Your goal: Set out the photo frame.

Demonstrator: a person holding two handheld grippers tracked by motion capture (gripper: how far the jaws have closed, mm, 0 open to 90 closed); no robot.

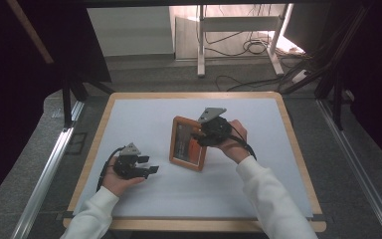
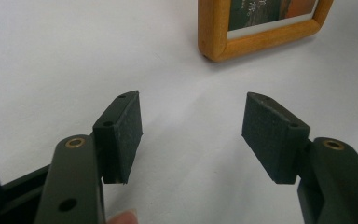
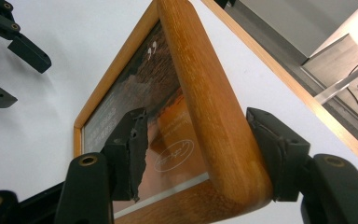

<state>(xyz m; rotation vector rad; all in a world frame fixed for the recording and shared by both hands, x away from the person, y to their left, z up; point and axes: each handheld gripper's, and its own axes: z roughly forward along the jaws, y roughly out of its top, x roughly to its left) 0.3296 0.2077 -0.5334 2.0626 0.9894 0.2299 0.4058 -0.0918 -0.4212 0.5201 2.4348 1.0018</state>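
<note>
A wooden picture frame [image 1: 181, 145] with an orange and dark picture stands tilted on the white table top, near the middle. My right gripper [image 1: 199, 138] is shut on its right side rail. In the right gripper view, one pad presses the glass and the other the rail's outer face, with the frame [image 3: 205, 93] raised on that side and my right gripper [image 3: 198, 154] around it. My left gripper [image 1: 151, 164] rests low at the left, open and holding nothing, a short way from the frame's near left corner [image 2: 261, 35]. The left gripper [image 2: 191, 135] has only table between its pads.
The white table top [image 1: 144, 114] has a wooden border [image 1: 97, 144]. Metal rails [image 1: 49, 164] run along both sides on the floor. Behind the table stand white stand legs [image 1: 201, 45] and loose cables [image 1: 253, 47]. The left gripper [image 3: 21, 79] appears at the upper left of the right gripper view.
</note>
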